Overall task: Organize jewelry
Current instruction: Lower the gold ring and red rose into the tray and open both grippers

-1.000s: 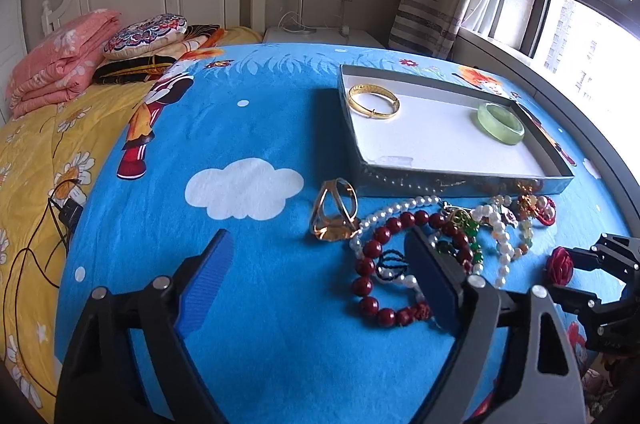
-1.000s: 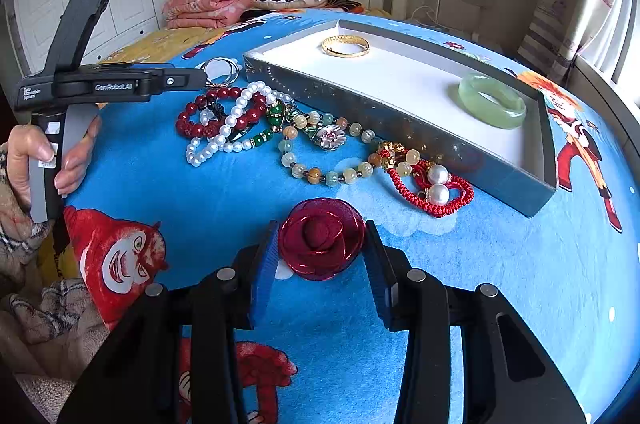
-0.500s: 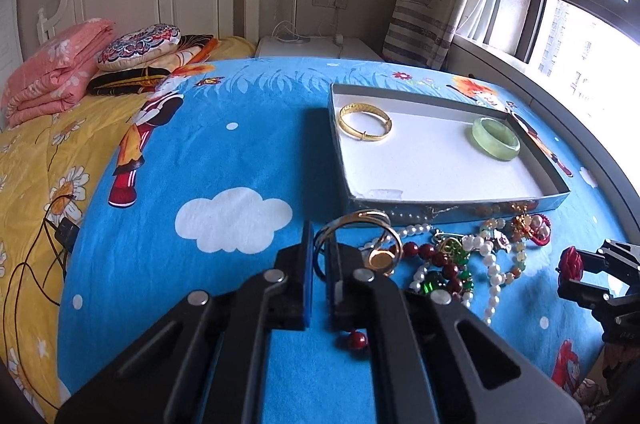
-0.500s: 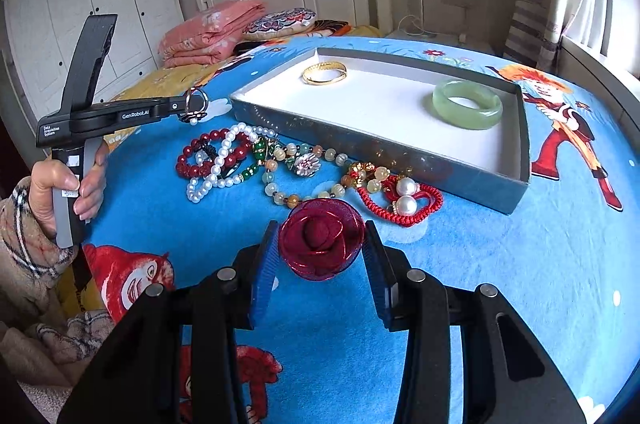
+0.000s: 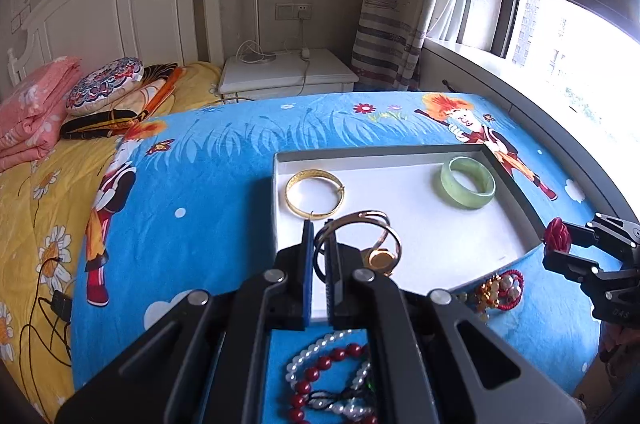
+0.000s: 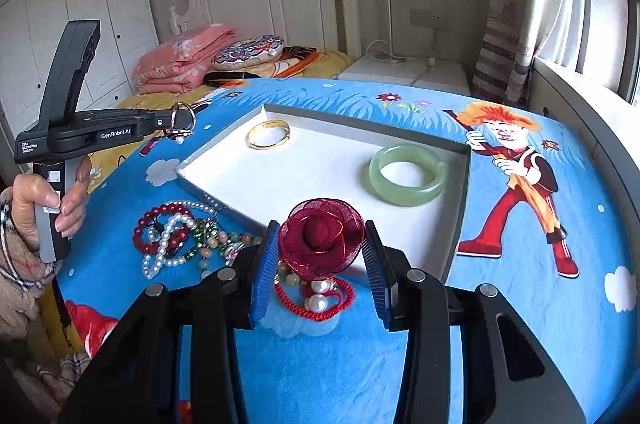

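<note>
Left gripper (image 5: pixel 318 244) is clamped on the rose-gold bangle (image 5: pixel 368 240), held above the tray's (image 5: pixel 400 153) near-left corner; open floor lies toward 1 o'clock. Right gripper (image 6: pixel 320 252) pinches the red rose (image 6: pixel 320 236); the tray sits at 12, jade bangle (image 6: pixel 408 173) toward 1.

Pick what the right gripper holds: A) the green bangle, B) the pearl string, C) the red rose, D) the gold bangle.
C: the right gripper is shut on the red rose, its pads pressing both sides, while the green bangle and gold bangle lie in the tray and the pearl string lies on the blanket.
</note>
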The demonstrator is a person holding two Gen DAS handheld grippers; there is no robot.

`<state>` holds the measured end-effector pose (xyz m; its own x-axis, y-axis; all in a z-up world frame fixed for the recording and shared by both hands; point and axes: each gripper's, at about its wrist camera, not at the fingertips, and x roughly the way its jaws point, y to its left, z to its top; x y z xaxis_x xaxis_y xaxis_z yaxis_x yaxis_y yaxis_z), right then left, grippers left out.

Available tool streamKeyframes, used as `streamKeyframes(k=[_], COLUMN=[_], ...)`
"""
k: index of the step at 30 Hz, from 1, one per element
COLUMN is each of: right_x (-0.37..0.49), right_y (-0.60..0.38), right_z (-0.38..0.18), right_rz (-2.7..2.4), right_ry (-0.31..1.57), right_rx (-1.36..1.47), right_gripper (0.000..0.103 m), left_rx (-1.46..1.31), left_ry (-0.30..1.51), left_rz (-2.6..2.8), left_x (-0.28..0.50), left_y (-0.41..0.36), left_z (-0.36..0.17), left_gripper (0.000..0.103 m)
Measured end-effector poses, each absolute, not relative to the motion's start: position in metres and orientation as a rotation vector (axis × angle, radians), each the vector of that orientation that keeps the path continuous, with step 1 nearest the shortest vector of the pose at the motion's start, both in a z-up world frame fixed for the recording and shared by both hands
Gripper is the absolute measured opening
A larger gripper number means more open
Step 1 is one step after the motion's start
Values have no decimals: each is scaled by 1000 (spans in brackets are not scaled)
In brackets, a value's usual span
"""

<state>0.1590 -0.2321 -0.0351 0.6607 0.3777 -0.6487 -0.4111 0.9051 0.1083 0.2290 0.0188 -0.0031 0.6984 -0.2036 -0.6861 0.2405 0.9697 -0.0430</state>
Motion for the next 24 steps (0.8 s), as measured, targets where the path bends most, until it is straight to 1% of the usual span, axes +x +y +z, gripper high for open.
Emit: streamKeyframes(k=[6,10,18,20,21,22,23,24], right_x=[206,215,224,226,226,225,223,220], right_y=[-244,-252,-247,-246,-245,-245,-246,-248], right_z=[-56,-64,-69,-70,-70,-70,-68,-66], right_rz=[346,292,273,271,274,277,281,286], right_ry=[831,857,871,871,867,858,848,834], right_rx=[-52,-86,-205,-209,-212,-211,-203,-190], right_gripper=[40,40,40,41,44,46,48,54], left_rx=[66,86,158,158,156,154,155,159], left_ry=[868,939,1006,1005,1007,1010,1002,986], left_rz=[-250,-249,-263,-265,-272,-284,-290,-292], left_x=[299,334,364,367,368,368,366,362], left_y=[-28,-56,-104,-108,-108,-108,-107,-105], left_z=[-29,-48,-64,-65,-65,-64,-61,-57], left_gripper=[5,5,6,9,21,32,51,60])
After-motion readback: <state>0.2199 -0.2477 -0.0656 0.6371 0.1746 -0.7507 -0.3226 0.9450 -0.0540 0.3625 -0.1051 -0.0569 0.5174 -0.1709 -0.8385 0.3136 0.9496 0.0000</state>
